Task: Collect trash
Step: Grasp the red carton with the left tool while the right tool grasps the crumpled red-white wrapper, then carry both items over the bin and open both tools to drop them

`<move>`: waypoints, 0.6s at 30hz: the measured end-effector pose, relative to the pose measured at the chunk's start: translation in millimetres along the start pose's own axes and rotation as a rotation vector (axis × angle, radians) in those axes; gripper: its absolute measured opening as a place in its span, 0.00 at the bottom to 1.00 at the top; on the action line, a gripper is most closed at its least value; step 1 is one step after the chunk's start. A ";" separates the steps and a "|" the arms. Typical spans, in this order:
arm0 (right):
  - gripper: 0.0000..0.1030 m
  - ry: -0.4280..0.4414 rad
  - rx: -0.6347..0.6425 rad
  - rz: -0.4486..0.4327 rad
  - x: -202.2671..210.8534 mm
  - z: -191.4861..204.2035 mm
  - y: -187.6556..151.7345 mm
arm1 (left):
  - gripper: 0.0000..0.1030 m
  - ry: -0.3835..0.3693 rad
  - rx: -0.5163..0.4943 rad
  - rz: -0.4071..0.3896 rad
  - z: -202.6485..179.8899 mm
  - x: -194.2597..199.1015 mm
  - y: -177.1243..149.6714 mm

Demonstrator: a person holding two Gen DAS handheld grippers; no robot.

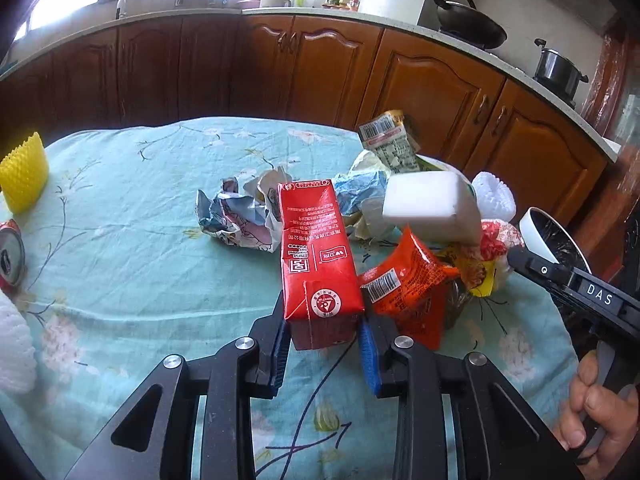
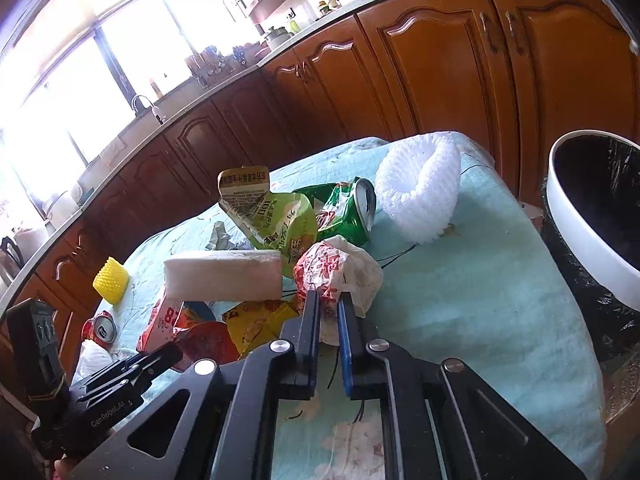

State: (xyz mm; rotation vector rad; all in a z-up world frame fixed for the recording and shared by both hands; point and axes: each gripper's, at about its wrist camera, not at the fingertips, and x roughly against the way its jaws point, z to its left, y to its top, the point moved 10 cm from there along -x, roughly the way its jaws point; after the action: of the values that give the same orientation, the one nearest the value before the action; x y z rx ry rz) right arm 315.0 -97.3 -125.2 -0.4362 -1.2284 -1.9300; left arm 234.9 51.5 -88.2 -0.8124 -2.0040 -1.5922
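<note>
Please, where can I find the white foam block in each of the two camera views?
Left wrist: white foam block lies right of centre, behind the red carton that the left gripper holds.
Right wrist: white foam block lies left of centre, on the trash pile.
Shared landmark: yellow foam net.

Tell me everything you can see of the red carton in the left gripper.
The red carton is a tall rectangular paperboard drink box, glossy red with white print and a round white seal on its folded, slightly dented end. It lies lengthwise pointing away, its near end clamped between the left gripper pads, beside an orange snack wrapper.
</note>
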 end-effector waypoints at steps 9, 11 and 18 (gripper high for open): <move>0.07 -0.027 -0.021 -0.049 44.0 -20.4 -6.7 | 0.28 -0.036 -0.066 -0.128 -17.3 54.2 3.7; 0.07 -0.034 -0.029 -0.062 53.7 -25.4 -7.7 | 0.28 -0.064 -0.093 -0.132 -32.4 61.0 0.1; 0.07 -0.054 -0.059 -0.105 86.9 -47.1 -8.5 | 0.28 -0.181 -0.181 -0.103 -76.9 73.4 -16.1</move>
State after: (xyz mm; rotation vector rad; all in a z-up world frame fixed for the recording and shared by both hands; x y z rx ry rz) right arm 259.5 -174.4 -96.5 -0.4655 -1.2530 -2.0602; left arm 169.7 -13.6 -32.8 -0.9659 -2.0766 -1.8389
